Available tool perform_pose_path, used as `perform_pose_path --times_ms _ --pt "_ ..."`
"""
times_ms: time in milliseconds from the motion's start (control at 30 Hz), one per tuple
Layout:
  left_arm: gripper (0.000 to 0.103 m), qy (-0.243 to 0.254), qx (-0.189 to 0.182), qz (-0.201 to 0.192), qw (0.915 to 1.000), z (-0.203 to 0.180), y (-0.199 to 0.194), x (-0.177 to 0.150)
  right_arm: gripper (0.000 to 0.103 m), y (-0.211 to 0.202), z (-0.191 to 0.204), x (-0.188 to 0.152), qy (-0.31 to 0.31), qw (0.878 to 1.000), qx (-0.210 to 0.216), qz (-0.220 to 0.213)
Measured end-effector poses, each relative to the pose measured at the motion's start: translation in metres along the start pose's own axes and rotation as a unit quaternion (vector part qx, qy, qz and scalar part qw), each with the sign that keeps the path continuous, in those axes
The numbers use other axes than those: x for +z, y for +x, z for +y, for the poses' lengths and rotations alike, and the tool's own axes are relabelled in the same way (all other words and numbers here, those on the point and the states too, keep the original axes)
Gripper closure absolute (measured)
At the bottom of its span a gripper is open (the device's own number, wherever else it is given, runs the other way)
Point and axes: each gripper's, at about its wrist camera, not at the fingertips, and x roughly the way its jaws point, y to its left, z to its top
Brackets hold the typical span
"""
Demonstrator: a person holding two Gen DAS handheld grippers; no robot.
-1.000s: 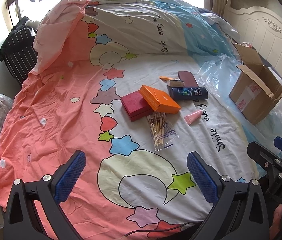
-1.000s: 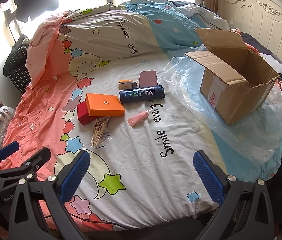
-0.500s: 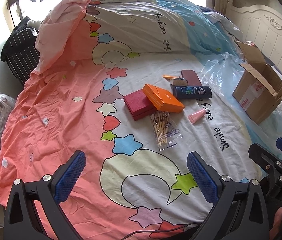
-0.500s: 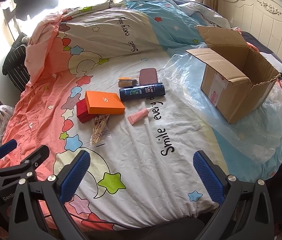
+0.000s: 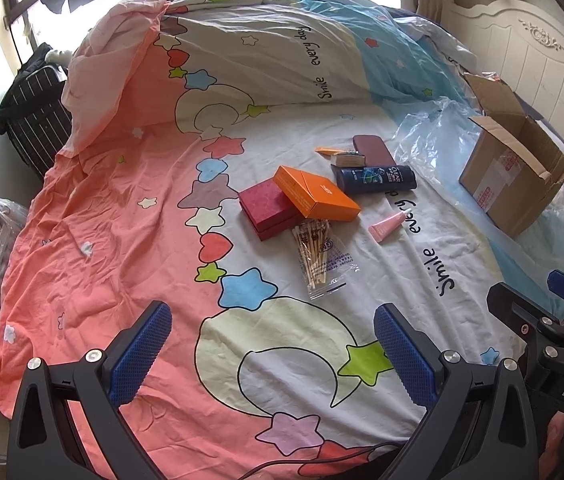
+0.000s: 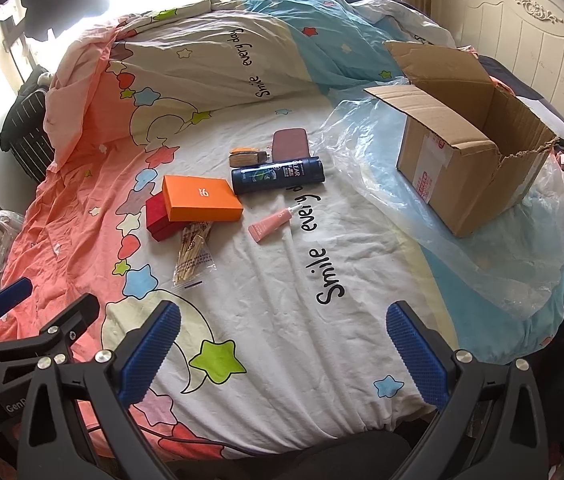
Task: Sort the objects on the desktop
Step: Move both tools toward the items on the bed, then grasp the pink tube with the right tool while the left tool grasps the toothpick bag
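Loose items lie mid-bed: an orange box (image 5: pixel 316 197) leaning on a red box (image 5: pixel 269 209), a bag of cotton swabs (image 5: pixel 320 254), a pink tube (image 5: pixel 386 226), a dark blue shampoo bottle (image 5: pixel 376 179), a maroon case (image 5: pixel 374 149) and a small brush (image 5: pixel 348 157). They also show in the right wrist view: orange box (image 6: pixel 200 199), bottle (image 6: pixel 277 175), tube (image 6: pixel 270 224). An open cardboard box (image 6: pixel 466 164) stands to the right on a plastic sheet. My left gripper (image 5: pixel 271 354) and right gripper (image 6: pixel 282 354) are open and empty, low near the bed's front edge.
A white headboard (image 6: pixel 522 36) lies at the far right. A folded duvet (image 5: pixel 241 60) rises at the back. A black striped suitcase (image 5: pixel 33 124) and bags stand off the bed's left side. Each gripper shows at the edge of the other's view.
Both grippers have drifted slightly; the items sit a little further right in the left view and slightly nearer in the right view. Nothing was touched.
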Motion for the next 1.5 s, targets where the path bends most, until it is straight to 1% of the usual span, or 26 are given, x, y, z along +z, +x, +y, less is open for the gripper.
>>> perform_pose_path --times_ms 167,300,400,633,800,900,1100,1300,1500 --pt "0.000 0.008 0.000 0.004 1.0000 -0.003 0.005 -0.003 0.000 0.007 -0.002 -0.001 0.004 1.000 0.009 0.010" --pt "0.000 -0.001 -0.022 0.018 0.9996 -0.001 0.015 -0.005 0.000 0.014 -0.003 0.001 0.003 1.000 0.009 0.015" --pt "0.000 0.005 -0.025 0.026 0.9993 -0.005 0.024 -0.005 0.000 0.020 -0.006 0.005 0.004 1.000 0.007 0.019" --pt "0.000 0.007 -0.018 0.040 0.9990 -0.012 0.044 0.000 0.000 0.038 -0.017 0.018 0.022 0.999 0.014 0.028" --pt "0.000 -0.020 -0.013 0.049 0.9985 -0.007 0.060 0.009 0.000 0.050 -0.022 0.031 0.029 0.999 0.019 0.031" --pt "0.000 -0.027 -0.007 0.053 0.9982 -0.007 0.070 0.014 0.000 0.060 -0.023 0.038 0.022 0.999 0.021 0.037" --pt "0.000 -0.014 0.003 0.056 0.9983 -0.021 0.090 0.023 0.000 0.081 -0.022 0.052 0.006 0.999 0.030 0.045" --pt "0.000 -0.025 0.003 0.070 0.9972 -0.027 0.114 0.031 0.000 0.101 -0.022 0.065 -0.005 0.998 0.043 0.053" --pt "0.000 -0.037 0.010 0.078 0.9962 -0.027 0.136 0.038 0.000 0.122 -0.022 0.072 -0.014 0.997 0.042 0.064"
